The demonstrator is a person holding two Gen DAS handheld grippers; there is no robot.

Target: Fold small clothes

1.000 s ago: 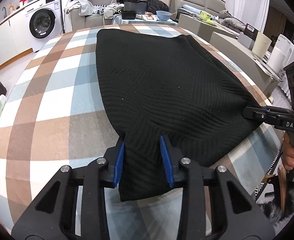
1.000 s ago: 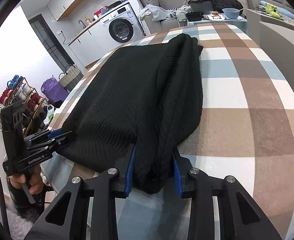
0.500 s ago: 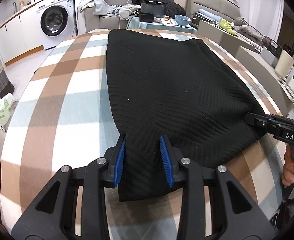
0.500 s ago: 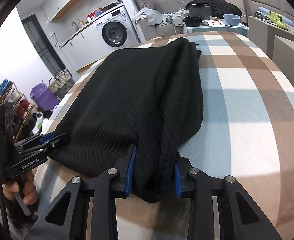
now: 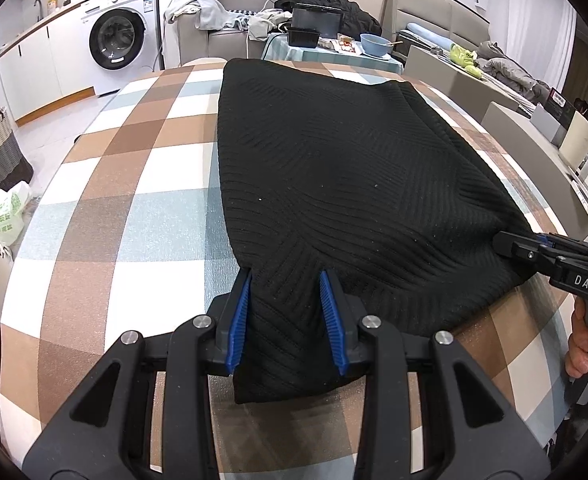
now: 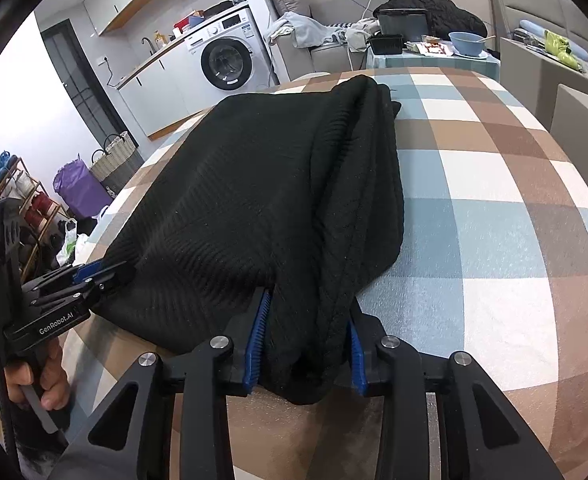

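Black knit garment lengthwise away across table

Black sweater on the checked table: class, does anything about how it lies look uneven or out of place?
Yes. The black sweater is smooth across most of its width, but along its right edge the cloth is bunched into long raised ridges. It lies flat on the checked table, each near corner pinched in a tool. Nothing looks damaged.

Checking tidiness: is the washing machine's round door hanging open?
No, the white washing machine's round door sits shut, flush against its front.
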